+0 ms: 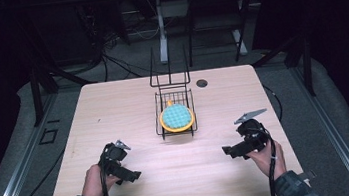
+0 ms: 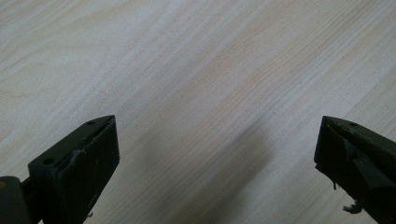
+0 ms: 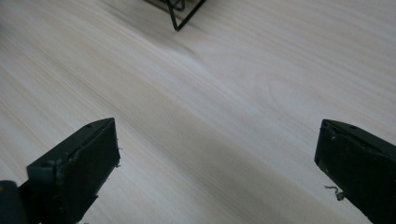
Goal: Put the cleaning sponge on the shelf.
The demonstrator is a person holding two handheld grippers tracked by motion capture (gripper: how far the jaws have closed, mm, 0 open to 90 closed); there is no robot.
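A black wire rack [image 1: 175, 113] stands at the middle of the light wooden table [image 1: 113, 110]. In it lies a round yellow-rimmed plate with a teal checked pad [image 1: 177, 117] on top. My left gripper [image 1: 132, 174] is held low at the near left, open, with bare wood between its jaws [image 2: 217, 130]. My right gripper [image 1: 228, 150] is at the near right, also open over bare wood [image 3: 217, 130]. A corner of the wire rack [image 3: 180, 11] shows at the top of the right gripper view. Both grippers are well apart from the rack.
A dark round hole [image 1: 202, 83] sits in the table behind the rack. Beyond the table are another desk's legs [image 1: 161, 29], cables on the floor and dark stands. Wide bare wood lies between the grippers and the rack.
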